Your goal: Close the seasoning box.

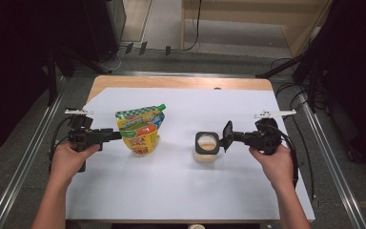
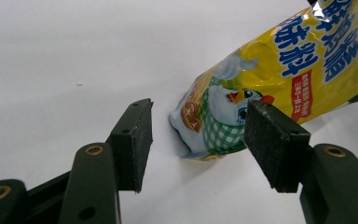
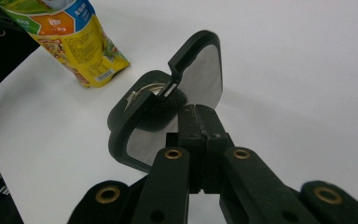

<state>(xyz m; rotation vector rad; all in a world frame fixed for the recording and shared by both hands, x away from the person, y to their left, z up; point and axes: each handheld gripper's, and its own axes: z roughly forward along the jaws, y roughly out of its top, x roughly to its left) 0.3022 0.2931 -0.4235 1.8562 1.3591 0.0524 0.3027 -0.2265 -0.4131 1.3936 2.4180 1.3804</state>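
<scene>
A yellow spouted food pouch point(image 1: 140, 130) lies on the white sheet point(image 1: 171, 186), left of centre. My left gripper point(image 1: 116, 135) is at its left side and is open. In the left gripper view the pouch's bottom corner point(image 2: 214, 126) sits between the pads, and the left pad point(image 2: 137, 140) is clear of it. A small jar point(image 1: 206, 155) with pale contents stands right of centre. It carries a black lid point(image 1: 207, 142) whose flap point(image 1: 228, 136) is raised. My right gripper point(image 3: 196, 112) is shut, its tips against the lid's edge below the flap point(image 3: 205, 74). Whether it pinches the flap is hidden.
The white sheet covers a wooden table point(image 1: 181, 82). Metal rails point(image 1: 24, 162) run along both sides, and cables point(image 1: 295, 100) and dark stands lie beyond them. The sheet's near half is bare between the forearms.
</scene>
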